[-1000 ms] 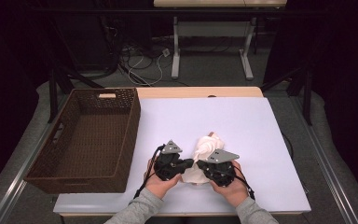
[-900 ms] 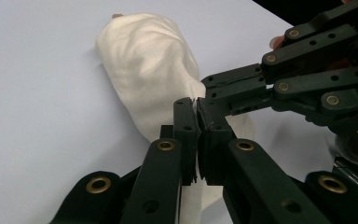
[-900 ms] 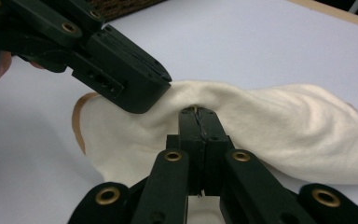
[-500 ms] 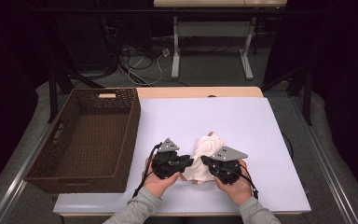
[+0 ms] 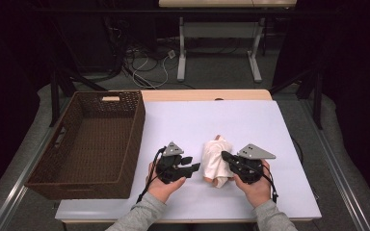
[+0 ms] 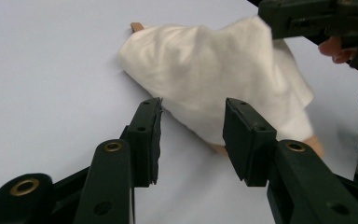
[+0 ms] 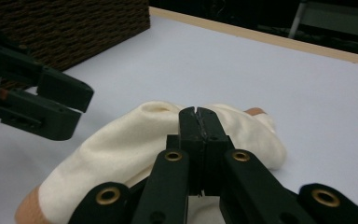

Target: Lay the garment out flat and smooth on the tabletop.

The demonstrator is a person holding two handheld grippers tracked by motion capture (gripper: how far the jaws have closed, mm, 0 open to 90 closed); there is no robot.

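- High view: a cream-white folded cloth with tan trim at its ends [image 5: 216,161] lies on the white table [image 5: 270,130], in the front half, well apart from the empty dark brown woven wicker basket [image 5: 94,144] that stands on the table's left side. The right gripper [image 5: 227,158] reaches in from the cloth's right side and touches it; the left gripper [image 5: 194,167] rests just beside the cloth on its left, apart from it. By my reading the folding is mostly done, since the cloth is already a compact bundle; moving it, perhaps into the basket, is left.
- Left gripper view: the left gripper [image 6: 193,128] has its jaws spread wide with nothing between them. They point at the near edge of the cloth [image 6: 214,79] and stop just short of it. The right gripper's black body [image 6: 317,23] sits over the cloth's far upper edge.
- Right gripper view: the right gripper [image 7: 198,122] has its jaws pressed together, and the cloth [image 7: 121,149] bunches up around their tips, so it seems to pinch a fold of fabric. The left gripper [image 7: 60,107] hangs open to the left, with the basket [image 7: 74,23] behind it.
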